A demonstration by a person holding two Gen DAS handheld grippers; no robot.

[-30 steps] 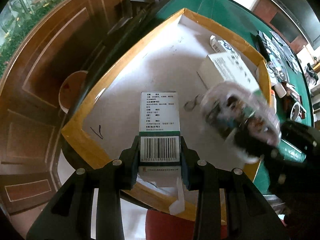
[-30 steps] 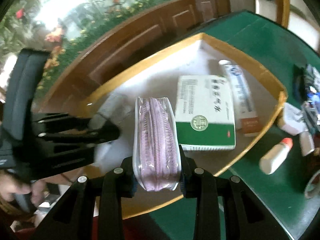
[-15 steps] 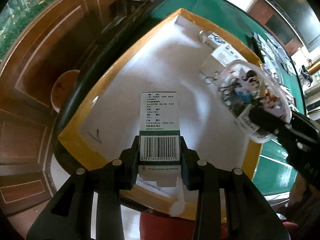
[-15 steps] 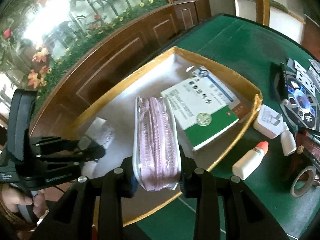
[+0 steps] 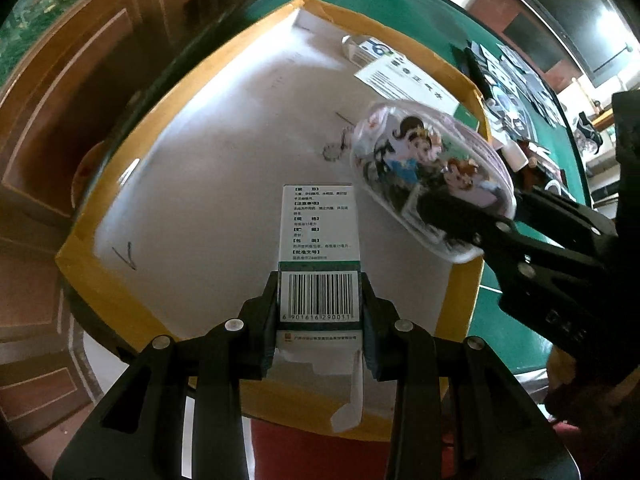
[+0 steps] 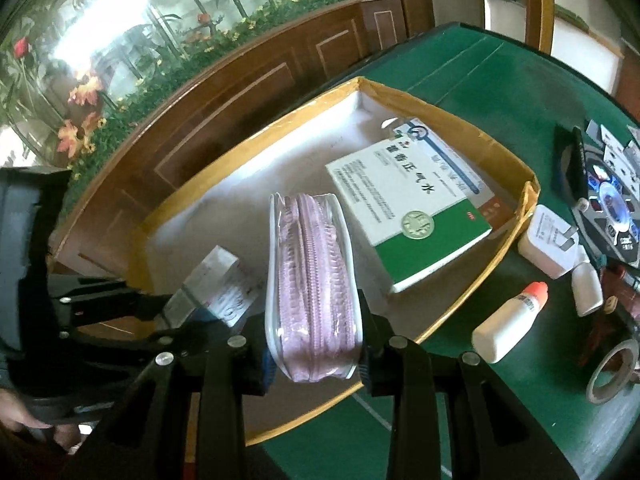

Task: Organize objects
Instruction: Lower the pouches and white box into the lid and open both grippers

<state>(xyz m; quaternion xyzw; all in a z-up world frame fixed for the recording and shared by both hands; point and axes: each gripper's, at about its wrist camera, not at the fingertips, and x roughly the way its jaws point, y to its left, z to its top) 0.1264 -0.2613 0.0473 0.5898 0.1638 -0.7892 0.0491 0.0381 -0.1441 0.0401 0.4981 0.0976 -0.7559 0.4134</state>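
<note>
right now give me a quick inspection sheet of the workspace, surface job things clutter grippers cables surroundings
surface: green felt table with white lines.
job's things: shallow cardboard tray, yellow rim, white floor; inside it lie a green and white medicine box and a long blue-striped box beside it. A small barcode box and a clear zip pouch are held over the tray.
clutter: right of the tray, white charger, orange-capped bottle, tape roll, cards.
grippers: left gripper shut on the barcode box; right gripper shut on the zip pouch.
cables: nothing seen.
surroundings: wood-panelled wall, flowering plants behind glass.
</note>
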